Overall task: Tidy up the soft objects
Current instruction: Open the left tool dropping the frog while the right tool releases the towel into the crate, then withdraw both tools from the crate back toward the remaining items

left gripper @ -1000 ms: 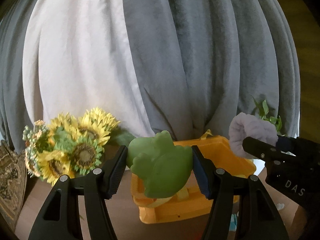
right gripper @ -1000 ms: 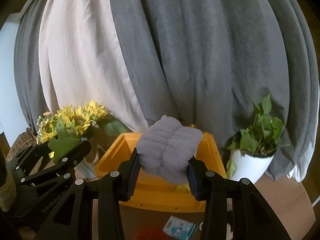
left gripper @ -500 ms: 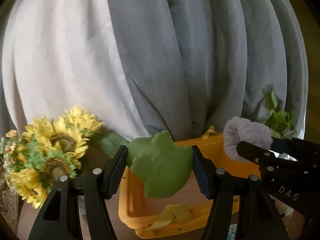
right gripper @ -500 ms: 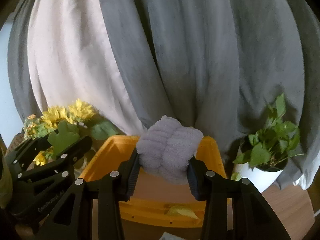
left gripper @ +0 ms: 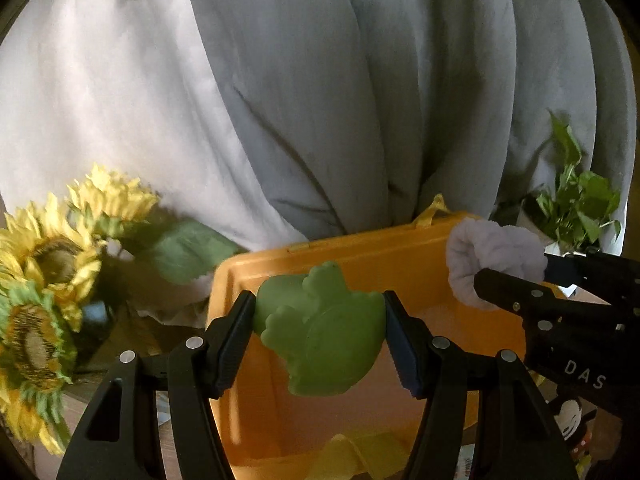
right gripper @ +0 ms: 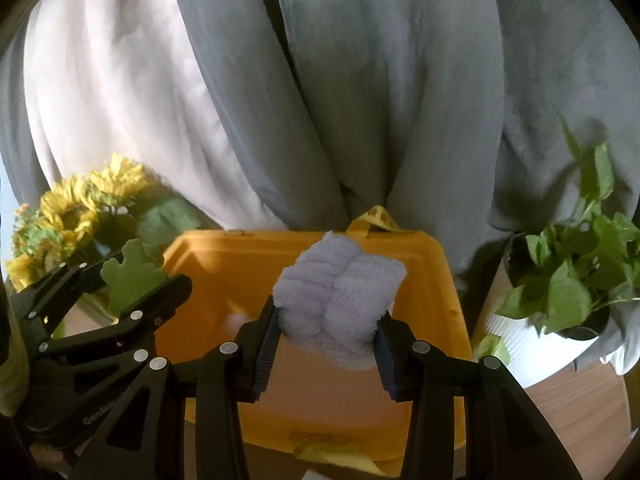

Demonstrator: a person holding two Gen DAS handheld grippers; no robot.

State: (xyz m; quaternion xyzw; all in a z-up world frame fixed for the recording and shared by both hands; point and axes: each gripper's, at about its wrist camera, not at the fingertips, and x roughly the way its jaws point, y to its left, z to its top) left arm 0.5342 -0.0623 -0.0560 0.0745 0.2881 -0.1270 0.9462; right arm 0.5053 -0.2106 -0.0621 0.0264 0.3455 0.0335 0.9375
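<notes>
My left gripper [left gripper: 320, 336] is shut on a green soft frog toy [left gripper: 324, 332] and holds it above the open orange bin [left gripper: 400, 252]. My right gripper [right gripper: 326, 332] is shut on a rolled lilac towel [right gripper: 340, 300], also above the orange bin [right gripper: 240, 252]. In the left wrist view the towel [left gripper: 496, 256] and right gripper show at the right. In the right wrist view the frog [right gripper: 132, 276] and left gripper show at the left. A yellow cloth [left gripper: 348, 452] lies in the bin.
Grey and white curtains [left gripper: 320, 100] hang close behind the bin. Sunflowers [left gripper: 52, 264] stand at the left. A potted green plant [right gripper: 576, 296] in a white pot stands at the right on a wooden surface. A small cartoon figure [left gripper: 572, 424] sits at the lower right.
Both grippers have moved forward and over the orange bin, which now looks bigger and lies under the frog and the towel. Both grips are unchanged.
</notes>
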